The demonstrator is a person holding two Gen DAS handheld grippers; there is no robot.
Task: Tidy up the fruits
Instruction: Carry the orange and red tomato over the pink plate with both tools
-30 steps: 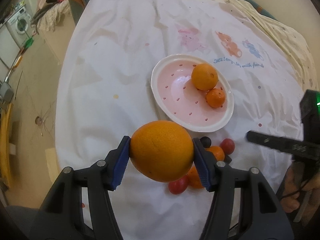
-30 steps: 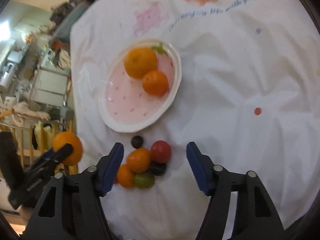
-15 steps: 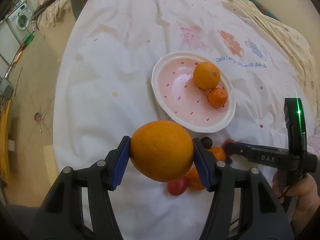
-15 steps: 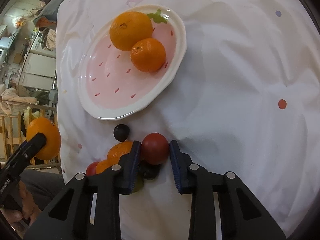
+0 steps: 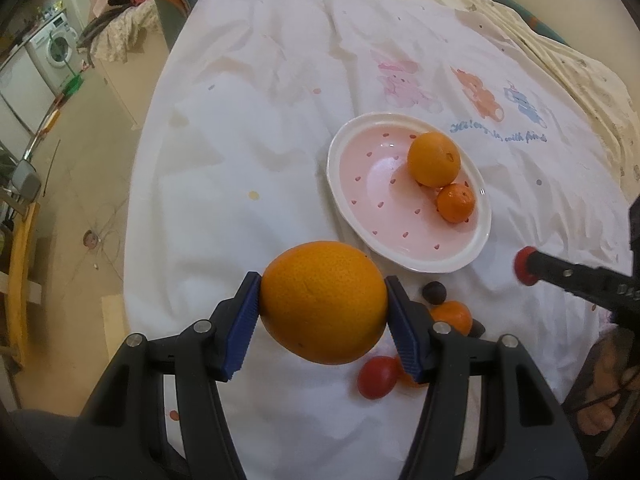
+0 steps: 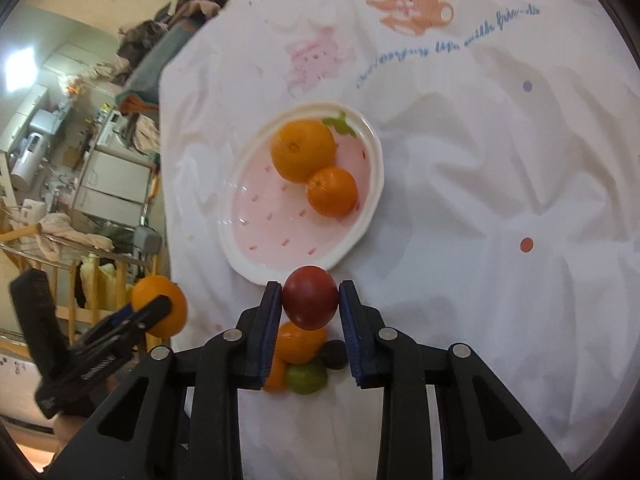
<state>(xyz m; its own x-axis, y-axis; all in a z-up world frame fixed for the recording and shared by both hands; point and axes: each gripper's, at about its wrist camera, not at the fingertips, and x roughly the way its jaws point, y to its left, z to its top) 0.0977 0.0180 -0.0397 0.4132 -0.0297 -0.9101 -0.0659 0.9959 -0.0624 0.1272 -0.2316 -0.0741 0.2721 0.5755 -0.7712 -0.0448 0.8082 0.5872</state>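
Observation:
My left gripper is shut on a large orange and holds it above the cloth, near the pink plate. My right gripper is shut on a red tomato, lifted just above the fruit pile and close to the plate's near rim. The plate holds an orange and a smaller tangerine. The pile on the cloth has a tangerine, a green fruit, a dark fruit and a red tomato.
A white printed cloth covers the table. The table's left edge drops to the floor. Furniture and a washing machine stand far left. The left gripper also shows in the right wrist view.
My right gripper closed on the red tomato in the pile and lifted it toward the plate. My left gripper kept hold of the large orange, barely moving.

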